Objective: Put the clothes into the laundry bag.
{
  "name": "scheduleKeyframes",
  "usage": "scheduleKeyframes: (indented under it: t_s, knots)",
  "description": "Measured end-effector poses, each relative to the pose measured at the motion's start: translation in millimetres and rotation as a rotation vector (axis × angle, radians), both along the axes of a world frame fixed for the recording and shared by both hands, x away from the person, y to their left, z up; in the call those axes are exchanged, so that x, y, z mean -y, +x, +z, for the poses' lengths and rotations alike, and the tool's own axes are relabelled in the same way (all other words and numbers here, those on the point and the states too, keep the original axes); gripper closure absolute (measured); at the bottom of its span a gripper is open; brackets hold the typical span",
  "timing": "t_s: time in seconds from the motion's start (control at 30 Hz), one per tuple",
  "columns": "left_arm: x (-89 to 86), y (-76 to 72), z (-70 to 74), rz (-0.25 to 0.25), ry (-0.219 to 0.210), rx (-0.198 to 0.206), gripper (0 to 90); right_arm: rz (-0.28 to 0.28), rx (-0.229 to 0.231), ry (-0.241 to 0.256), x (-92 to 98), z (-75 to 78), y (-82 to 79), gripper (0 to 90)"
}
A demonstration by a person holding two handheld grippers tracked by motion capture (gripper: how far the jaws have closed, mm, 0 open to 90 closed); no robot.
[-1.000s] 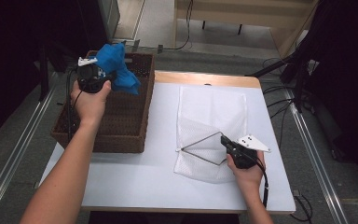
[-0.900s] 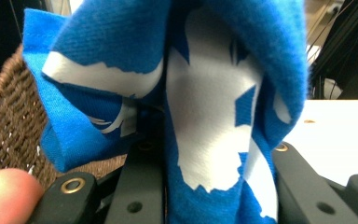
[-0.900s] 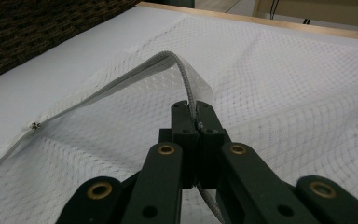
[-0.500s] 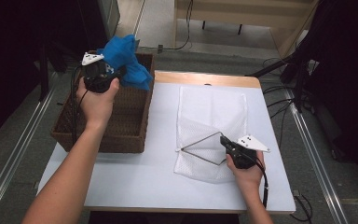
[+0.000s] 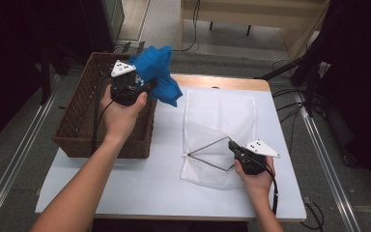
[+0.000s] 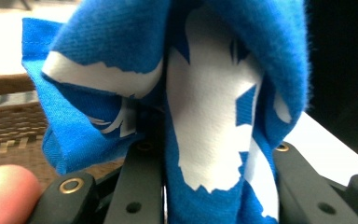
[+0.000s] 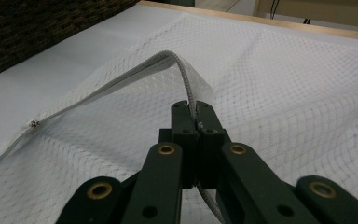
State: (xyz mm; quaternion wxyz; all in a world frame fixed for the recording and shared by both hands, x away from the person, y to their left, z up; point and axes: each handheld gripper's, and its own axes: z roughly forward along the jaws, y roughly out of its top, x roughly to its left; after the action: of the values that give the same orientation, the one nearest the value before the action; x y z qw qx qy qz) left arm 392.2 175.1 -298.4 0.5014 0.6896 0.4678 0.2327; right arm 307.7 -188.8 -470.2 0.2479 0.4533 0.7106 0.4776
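Blue cloth [image 5: 157, 72] w/ white print patches, bunched & crumpled, hangs in the air over the basket's [image 5: 77, 140] right rim, near the table's [image 5: 140, 183] back-left part. Left gripper [image 5: 142, 86] is clamped on it; in the left gripper view the fabric [image 6: 205, 116] is folded between the jaws. Right gripper [image 5: 232, 145] pinches the zip edge of a white mesh bag [image 5: 222, 111] lying flat on the table, lifting that edge into a small peak [image 7: 182, 70].

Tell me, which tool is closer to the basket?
Left. The left tool hangs over the basket's right rim, gripping the blue cloth. The right tool is off across the table, pinching the mesh bag's edge.
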Motion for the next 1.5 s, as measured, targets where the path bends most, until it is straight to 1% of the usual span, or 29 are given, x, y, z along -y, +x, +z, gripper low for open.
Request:
scheduleKeyframes:
  t_s: [0.13,0.17,0.23,0.27,0.37,0.47,0.5,0.53,0.57,0.6,0.63,0.73,0.77,0.8,0.83,0.87,0.93,0.97,1.0,1.03,1.07,1.17,1.23,1.33,1.37,1.5]
  knots:
    - [14.1,-9.6,-2.8,-0.048,-0.009,-0.005,71.1,0.005,-0.003,-0.001,0.8,0.6,-0.5,90.0]
    - [17.6,-12.5,-4.6,-0.058,-0.014,-0.007,71.0,0.006,-0.005,-0.003,0.5,0.4,-0.5,90.0]
    - [26.7,-20.8,-10.6,-0.094,-0.007,-0.014,71.0,0.007,-0.006,-0.006,0.6,0.4,-0.7,90.0]
    - [26.7,-20.8,-10.6,-0.094,-0.007,-0.014,71.0,0.007,-0.006,-0.006,0.6,0.4,-0.7,90.0]
    - [35.5,-30.4,-17.9,-0.128,-0.007,-0.022,71.0,0.012,-0.004,-0.011,1.1,0.7,-0.8,90.0]
    - [40.6,-37.4,-23.2,-0.150,-0.014,-0.026,70.9,0.011,-0.006,-0.008,1.4,0.9,-0.9,90.0]
    - [43.7,-41.7,-27.5,-0.160,0.002,-0.023,70.8,0.011,-0.007,-0.009,1.5,1.0,-0.9,90.0]
    - [43.7,-41.7,-27.5,-0.160,0.002,-0.023,70.8,0.011,-0.007,-0.009,1.5,1.0,-0.9,90.0]
    - [45.9,-46.1,-32.9,-0.174,-0.007,-0.037,70.7,0.012,-0.007,-0.008,1.8,0.9,-0.7,90.0]
    - [45.9,-46.1,-32.9,-0.174,-0.007,-0.037,70.7,0.012,-0.007,-0.008,1.8,0.9,-0.7,90.0]
    - [46.8,-48.5,-35.1,-0.178,-0.005,-0.041,70.7,0.011,-0.007,-0.010,2.3,1.1,-0.6,90.0]
    - [48.0,-56.4,-41.8,-0.197,-0.019,-0.048,70.6,0.011,-0.007,-0.008,2.7,1.2,-0.5,90.0]
    - [49.6,-61.7,-46.7,-0.203,-0.017,-0.048,70.6,0.011,-0.008,-0.007,2.9,1.2,-0.4,90.0]
    - [49.6,-61.7,-46.7,-0.203,-0.017,-0.048,70.5,0.011,-0.008,-0.007,2.9,1.2,-0.4,90.0]
    - [51.2,-66.5,-51.4,-0.217,-0.024,-0.059,70.5,0.012,-0.007,-0.007,2.6,1.0,-0.1,90.0]
    - [51.2,-66.5,-51.4,-0.217,-0.024,-0.059,70.5,0.012,-0.007,-0.007,2.6,1.0,-0.1,90.0]
    - [52.2,-71.3,-54.7,-0.225,-0.028,-0.058,70.5,0.012,-0.008,-0.008,2.1,1.0,-0.4,90.0]
    - [53.5,-75.9,-58.2,-0.232,-0.027,-0.061,70.4,0.014,-0.007,-0.011,2.5,1.3,-0.4,90.0]
    - [53.5,-75.9,-58.2,-0.232,-0.027,-0.061,70.4,0.014,-0.007,-0.011,2.5,1.3,-0.4,90.0]
    - [55.6,-80.1,-62.4,-0.238,-0.022,-0.065,70.3,0.012,-0.009,-0.008,2.6,1.5,-0.5,90.0]
    - [55.6,-80.1,-62.4,-0.238,-0.022,-0.065,70.3,0.012,-0.009,-0.008,2.6,1.5,-0.5,90.0]
    - [58.5,-86.4,-69.3,-0.253,-0.012,-0.071,70.2,0.014,-0.008,-0.009,2.3,1.2,-0.4,90.0]
    - [59.4,-92.1,-75.5,-0.261,-0.029,-0.081,70.2,0.014,-0.012,-0.008,2.0,1.4,-0.7,90.0]
    - [59.8,-95.5,-79.2,-0.267,-0.027,-0.087,70.2,0.014,-0.010,-0.010,2.2,1.4,-0.6,90.0]
    - [60.4,-98.7,-82.3,-0.272,-0.035,-0.093,70.2,0.014,-0.011,-0.009,2.4,1.5,-0.5,90.0]
    - [61.2,-102.6,-85.3,-0.279,-0.041,-0.098,70.2,0.014,-0.013,-0.010,2.0,1.5,-0.6,90.0]
